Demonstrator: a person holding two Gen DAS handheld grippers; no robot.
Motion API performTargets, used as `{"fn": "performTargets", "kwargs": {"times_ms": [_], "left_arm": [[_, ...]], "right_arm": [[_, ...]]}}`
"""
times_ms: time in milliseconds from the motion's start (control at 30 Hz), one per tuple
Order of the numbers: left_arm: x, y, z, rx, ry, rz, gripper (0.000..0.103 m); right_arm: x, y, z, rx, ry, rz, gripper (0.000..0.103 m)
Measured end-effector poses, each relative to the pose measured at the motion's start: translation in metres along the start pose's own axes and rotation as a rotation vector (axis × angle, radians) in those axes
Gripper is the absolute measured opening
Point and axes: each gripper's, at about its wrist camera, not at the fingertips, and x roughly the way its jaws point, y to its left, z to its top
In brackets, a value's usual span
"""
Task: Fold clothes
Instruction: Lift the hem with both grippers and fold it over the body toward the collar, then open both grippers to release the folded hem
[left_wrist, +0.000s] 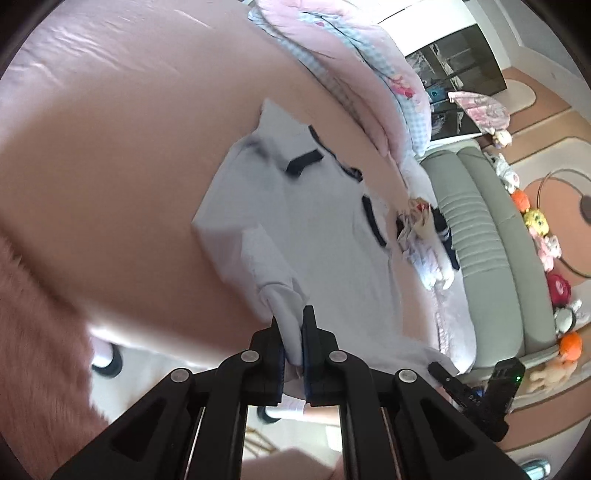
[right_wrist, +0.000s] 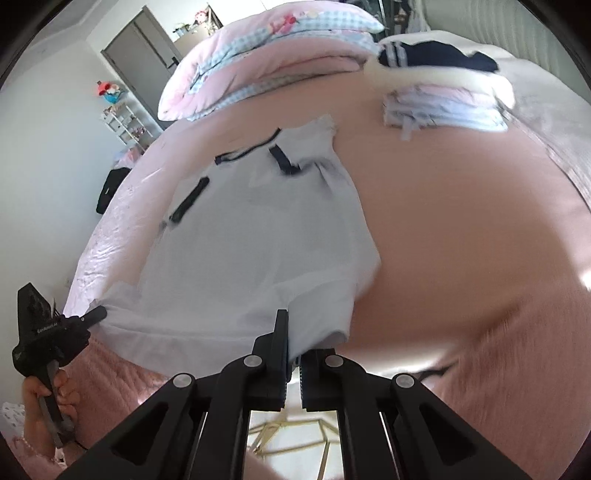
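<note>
Shirt (left_wrist: 303, 236) lies flat on the pink bed (left_wrist: 122, 155) ahead of both claws, hem nearest them; left claw (left_wrist: 293, 332) and right claw (right_wrist: 293, 354) are each pinched on a hem corner. Raise both corners level and carry them toward the collar end, hem taut. Fabric: thin, limp white knit, dark trim bands; bedcover soft, smooth.

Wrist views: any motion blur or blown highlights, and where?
Left wrist: fisheye bending throughout, the pink bedspread and fuzzy edge at lower left smeared, the white garment soft, the left gripper sharp. Right wrist: streaked blur at lower right, a glare patch on the bedspread's right edge, folded clothes stack blurred.
</note>
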Motion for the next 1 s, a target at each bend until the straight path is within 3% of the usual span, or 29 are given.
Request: {"fn": "performTargets", "kwargs": {"times_ms": [300, 400, 500, 533, 633, 800, 867, 1000], "left_arm": [[0.069, 0.005, 0.093, -0.048, 0.026, 0.007, 0.008], [0.104, 0.033, 0.118, -0.203, 0.124, -0.017, 0.011], [0.097, 0.039, 0.138, -0.198, 0.075, -0.058, 0.012], [0.091, 0.036, 0.143, -0.161, 0.05, -0.042, 0.013], [0.073, 0.012, 0.148, 0.079, -0.003, 0.12, 0.019], [0.088, -0.013, 0.128, 0.457, 0.027, 0.347, 0.019], [0.099, -0.01, 0.121, 0.507, 0.031, 0.392, 0.019], [0.112, 0.005, 0.127, 0.388, 0.059, 0.32, 0.021]], "right_arm": [[0.059, -0.007, 0.105, 0.011, 0.006, 0.038, 0.003], [0.106, -0.016, 0.127, 0.039, 0.091, 0.004, 0.005], [0.13, -0.036, 0.138, 0.129, 0.165, 0.038, 0.008], [0.122, -0.035, 0.142, 0.114, 0.145, 0.049, 0.016], [0.099, -0.031, 0.152, 0.064, 0.086, 0.077, 0.04], [0.07, -0.01, 0.15, -0.187, -0.06, -0.165, 0.044], [0.09, -0.013, 0.144, -0.238, -0.019, -0.255, 0.045], [0.12, -0.024, 0.139, -0.194, 0.013, -0.222, 0.045]]}}
